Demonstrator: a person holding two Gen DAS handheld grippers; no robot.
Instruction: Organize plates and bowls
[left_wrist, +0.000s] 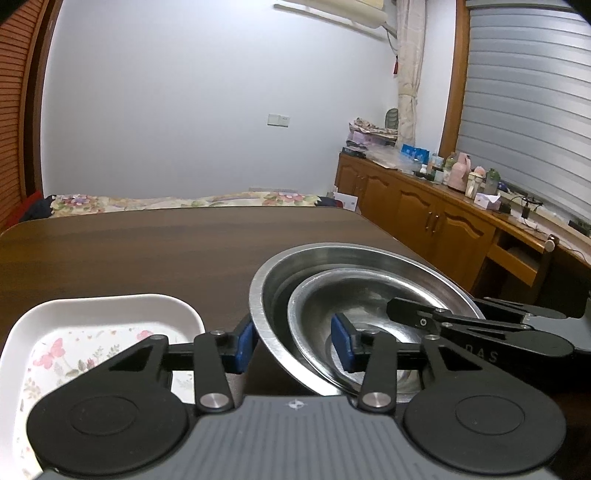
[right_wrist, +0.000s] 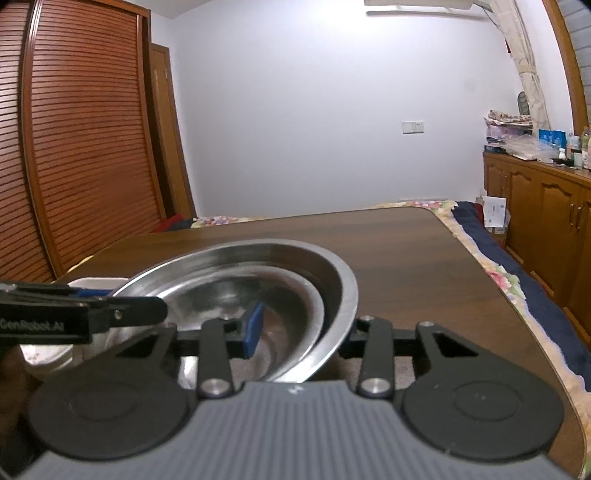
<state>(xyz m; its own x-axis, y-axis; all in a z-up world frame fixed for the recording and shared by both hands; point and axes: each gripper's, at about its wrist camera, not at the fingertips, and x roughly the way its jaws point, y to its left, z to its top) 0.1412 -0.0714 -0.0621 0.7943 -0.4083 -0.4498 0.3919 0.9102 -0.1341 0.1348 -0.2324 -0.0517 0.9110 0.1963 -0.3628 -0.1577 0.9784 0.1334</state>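
Note:
A large steel bowl (left_wrist: 280, 273) sits on the dark wooden table (left_wrist: 147, 243) with a smaller steel bowl (left_wrist: 369, 295) nested inside it. My left gripper (left_wrist: 293, 343) is open, its jaws straddling the bowls' left rims, one pad outside and one inside. A white square plate with a flower and butterfly print (left_wrist: 103, 325) lies to the left. In the right wrist view my right gripper (right_wrist: 299, 332) is open astride the right rim of the large bowl (right_wrist: 343, 291), around the small bowl (right_wrist: 288, 314). Its right pad is hidden behind the rim.
The table (right_wrist: 424, 266) stretches ahead of the bowls. A bed with a floral cover (left_wrist: 166, 201) lies beyond it. A wooden cabinet with bottles and clutter (left_wrist: 443, 206) runs along the right. A slatted wardrobe (right_wrist: 81, 147) stands at the left.

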